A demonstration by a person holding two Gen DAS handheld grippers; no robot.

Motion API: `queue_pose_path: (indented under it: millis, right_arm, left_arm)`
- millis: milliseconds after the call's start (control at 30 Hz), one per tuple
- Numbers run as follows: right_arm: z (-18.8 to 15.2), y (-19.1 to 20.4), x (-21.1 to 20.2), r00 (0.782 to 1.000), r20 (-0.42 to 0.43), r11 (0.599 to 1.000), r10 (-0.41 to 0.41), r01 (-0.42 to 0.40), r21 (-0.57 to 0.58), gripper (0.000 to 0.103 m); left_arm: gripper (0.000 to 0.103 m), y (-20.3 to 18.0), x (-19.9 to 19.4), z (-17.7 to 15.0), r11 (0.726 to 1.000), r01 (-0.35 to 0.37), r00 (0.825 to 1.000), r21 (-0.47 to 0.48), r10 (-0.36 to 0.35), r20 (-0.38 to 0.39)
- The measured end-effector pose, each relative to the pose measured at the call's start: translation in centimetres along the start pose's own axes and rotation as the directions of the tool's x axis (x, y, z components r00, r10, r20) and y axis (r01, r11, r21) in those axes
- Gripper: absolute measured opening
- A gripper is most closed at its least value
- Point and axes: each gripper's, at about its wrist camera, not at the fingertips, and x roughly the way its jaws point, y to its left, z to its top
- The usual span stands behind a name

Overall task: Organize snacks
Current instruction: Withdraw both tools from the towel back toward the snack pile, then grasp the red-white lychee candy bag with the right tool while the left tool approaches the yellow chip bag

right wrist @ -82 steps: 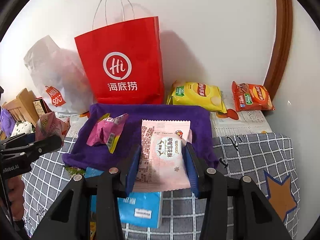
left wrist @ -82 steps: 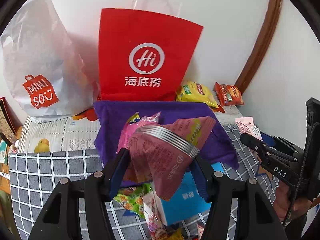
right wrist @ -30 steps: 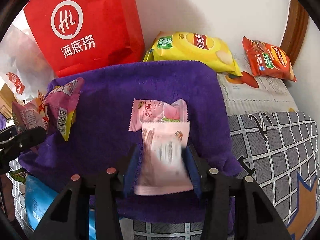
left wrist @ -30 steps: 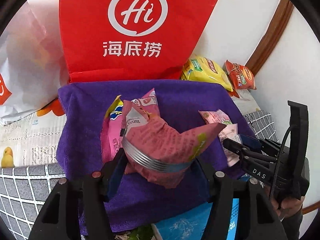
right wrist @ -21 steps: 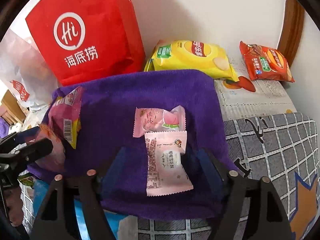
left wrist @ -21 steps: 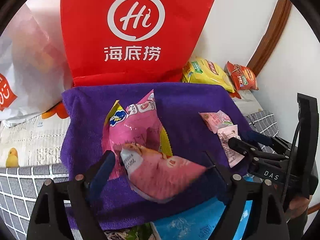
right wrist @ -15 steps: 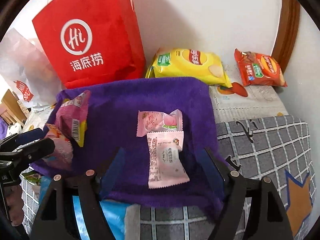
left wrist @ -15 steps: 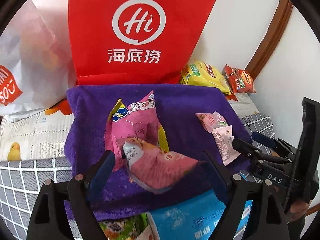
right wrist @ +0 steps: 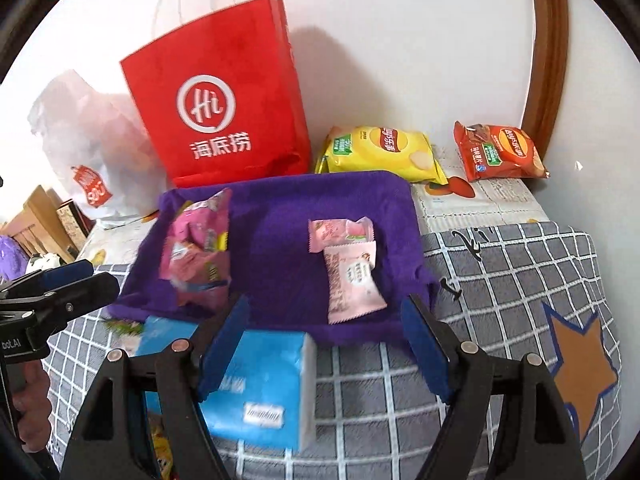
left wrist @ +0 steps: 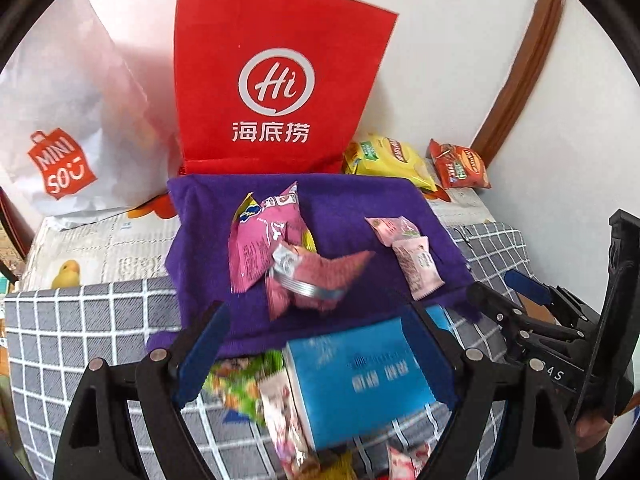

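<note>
A purple cloth point(left wrist: 352, 208) point(right wrist: 280, 200) lies spread in front of a red paper bag. On its left side rest a magenta snack bag point(left wrist: 260, 248) and a dusty-pink bag with a silver band point(left wrist: 316, 276), which overlap; the same pair point(right wrist: 200, 252) appears in the right wrist view. On its right side lie two pale pink packets point(right wrist: 340, 232) point(right wrist: 352, 280), which touch. My left gripper point(left wrist: 316, 332) is open and empty, back from the cloth's near edge. My right gripper point(right wrist: 324, 320) is open too, just short of the nearer pale packet.
A red paper bag point(right wrist: 220, 100) and a white plastic bag point(left wrist: 68, 92) stand against the wall. Yellow chips point(right wrist: 380, 148) and red chips point(right wrist: 500, 152) lie behind the cloth. A blue tissue pack point(right wrist: 260, 380) and several loose snacks point(left wrist: 248, 384) lie on the checked cover point(right wrist: 500, 264).
Both grippers opened and let go of their packets, which now lie on the purple cloth. Both then drew back and up from the cloth.
</note>
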Motion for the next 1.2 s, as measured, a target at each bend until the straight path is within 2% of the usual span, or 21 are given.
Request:
queue_pose_path:
  millis: [167,333,433,500,600,733,800,1067,1200]
  right_arm:
    - [-1.6,1.2,-3.1,0.999,0.053,1.000,-0.006,0.008,-0.029,0.078]
    - [-3.6,2.3,-5.2,0.998,0.062,0.999,-0.011,0.014,-0.048,0.078]
    - [-4.8,2.7,-5.6,1.000,-0.003,0.998,0.022,-0.023,-0.052,0.078]
    - [-5.7,3.2,-5.7,0.999,-0.033,0.997,0.008,-0.010,-0.073,0.074]
    - [-7.1,3.6,-6.3,0.999,-0.035,0.997,0.017,-0.019,-0.076,0.074]
    - [-8.9,4.0,-6.5,0.997,-0.047,0.997,0.058,-0.060,-0.057,0.073]
    - [-9.7,4.5,-6.2,0.997,-0.058,0.995,0.058,-0.062,-0.072,0.068]
    - [-13.5,5.6,-4.5,0.990,-0.128,0.989,0.064,-0.080,-0.126,0.061]
    - [-15.5,6.1,-4.0,0.975,-0.178,0.972,0.133,-0.163,-0.170,0.060]
  left_arm:
    - [0.087,-0.2,-2.8,-2.3,1.000,-0.004,1.000,-0.009,0.005,0.030]
    - [0.087,0.1,-4.8,-4.7,0.999,0.001,0.999,-0.038,0.000,0.036]
    - [0.087,0.6,-5.8,-6.0,0.999,-0.017,0.999,-0.036,0.018,0.036]
    - [0.087,0.9,-6.4,-6.6,0.999,-0.040,0.998,-0.030,0.041,0.042]
    - [0.087,1.5,-7.4,-7.5,0.996,-0.081,0.995,-0.030,0.083,0.052]
    - [0.087,2.2,-8.0,-8.5,0.995,-0.089,0.995,-0.046,0.092,0.047]
    - [0.087,2.5,-8.1,-9.0,0.995,-0.089,0.995,-0.055,0.091,0.045]
    - [0.087,4.4,-7.4,-10.9,0.992,-0.086,0.996,-0.097,0.086,-0.002]
    - [0.087,5.0,-7.1,-11.2,0.990,-0.081,0.997,-0.111,0.081,-0.008]
